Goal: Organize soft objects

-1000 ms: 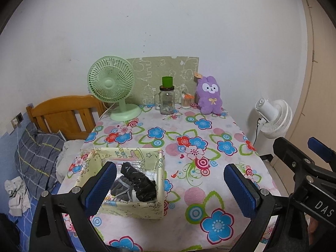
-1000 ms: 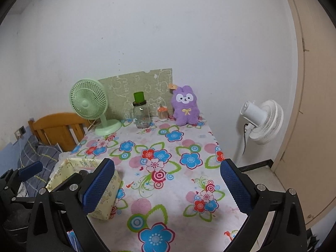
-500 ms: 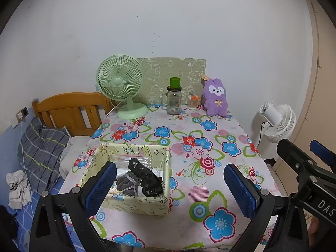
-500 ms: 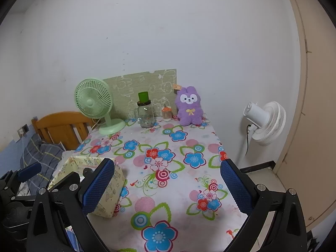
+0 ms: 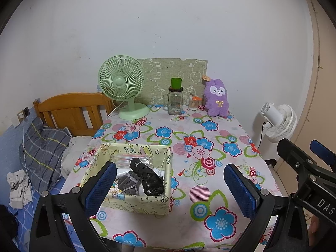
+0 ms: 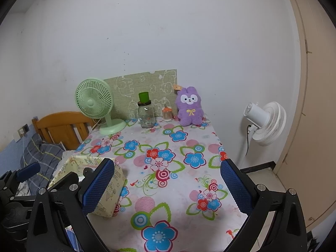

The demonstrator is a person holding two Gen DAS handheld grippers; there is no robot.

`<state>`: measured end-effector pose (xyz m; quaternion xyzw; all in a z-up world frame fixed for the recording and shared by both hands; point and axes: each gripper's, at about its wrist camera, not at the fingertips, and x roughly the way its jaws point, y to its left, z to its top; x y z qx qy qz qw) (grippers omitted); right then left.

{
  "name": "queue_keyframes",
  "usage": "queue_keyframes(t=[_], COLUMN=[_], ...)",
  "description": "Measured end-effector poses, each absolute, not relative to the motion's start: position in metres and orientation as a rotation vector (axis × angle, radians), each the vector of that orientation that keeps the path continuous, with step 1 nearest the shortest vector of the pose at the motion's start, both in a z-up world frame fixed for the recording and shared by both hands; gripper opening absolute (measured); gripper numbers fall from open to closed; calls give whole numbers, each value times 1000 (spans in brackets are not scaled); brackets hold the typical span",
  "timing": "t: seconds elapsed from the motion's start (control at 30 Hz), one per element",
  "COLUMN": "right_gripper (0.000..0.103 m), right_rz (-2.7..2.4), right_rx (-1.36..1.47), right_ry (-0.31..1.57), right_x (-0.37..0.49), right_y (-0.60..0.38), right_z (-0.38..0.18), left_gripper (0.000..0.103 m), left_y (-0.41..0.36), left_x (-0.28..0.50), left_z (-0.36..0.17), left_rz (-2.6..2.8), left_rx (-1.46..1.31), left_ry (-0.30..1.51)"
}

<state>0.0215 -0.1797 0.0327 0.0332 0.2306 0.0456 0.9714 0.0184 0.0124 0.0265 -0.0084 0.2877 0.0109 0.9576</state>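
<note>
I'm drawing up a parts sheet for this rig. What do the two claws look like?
Both match: the left claw and right claw each have two black angular arms with silver bolts, tipped by flat blue pads with a fine mesh texture. The right claw's body, seen in the left wrist view, carries white letters "DAS". No cables or sleeves show.

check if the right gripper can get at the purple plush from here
Probably yes. The right gripper is open and empty, and bare tablecloth lies between it and the plush at the far edge. Only the small jar stands close beside it.
</note>
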Motion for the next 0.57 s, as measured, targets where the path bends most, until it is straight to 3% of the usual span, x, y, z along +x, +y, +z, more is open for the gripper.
queue_keyframes(t=[0.57], right_gripper=[102], right_rz=[95], right_rx=[69], right_ry=[472], right_x=[23], right_y=[-179], right_z=[31], left_gripper=[103], left_y=[11], left_x=[20], left_z=[27], left_rz=[32], left_rx=[-9], left_ry=[580])
